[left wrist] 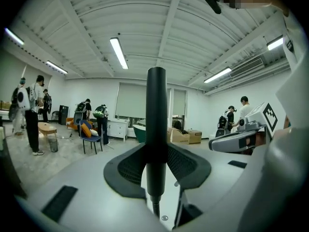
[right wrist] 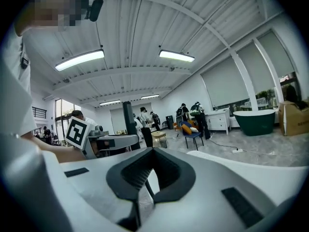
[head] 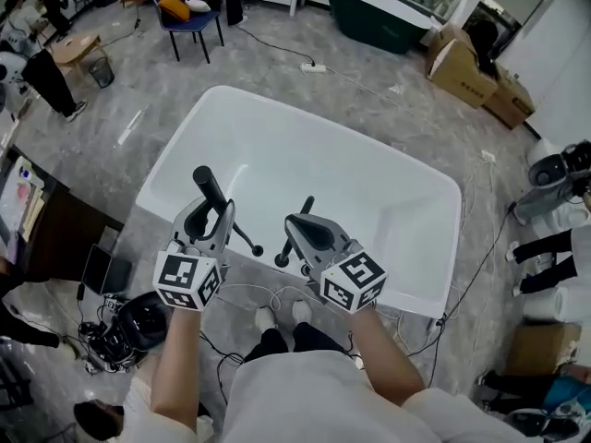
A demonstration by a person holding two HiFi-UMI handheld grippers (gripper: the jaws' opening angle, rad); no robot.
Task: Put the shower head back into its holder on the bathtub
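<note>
Black-and-white square markers on each tool's cube (head: 187, 280) are the only print. The left tool (left wrist: 157, 164) clamps the black shower head (left wrist: 156, 115) upright, at the near edge of the white bathtub (head: 314, 160). The right tool (right wrist: 152, 180) has its jaws narrowly apart, gripping nothing. The head view alone shows the tub from above. The gripper views alone show ceiling lights (left wrist: 118, 52) and people (left wrist: 34, 112) standing behind.

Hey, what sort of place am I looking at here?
Probably a workshop or showroom-style test hall: a white bathtub and a dark green tub stand on the grey floor, with cardboard boxes nearby.
</note>
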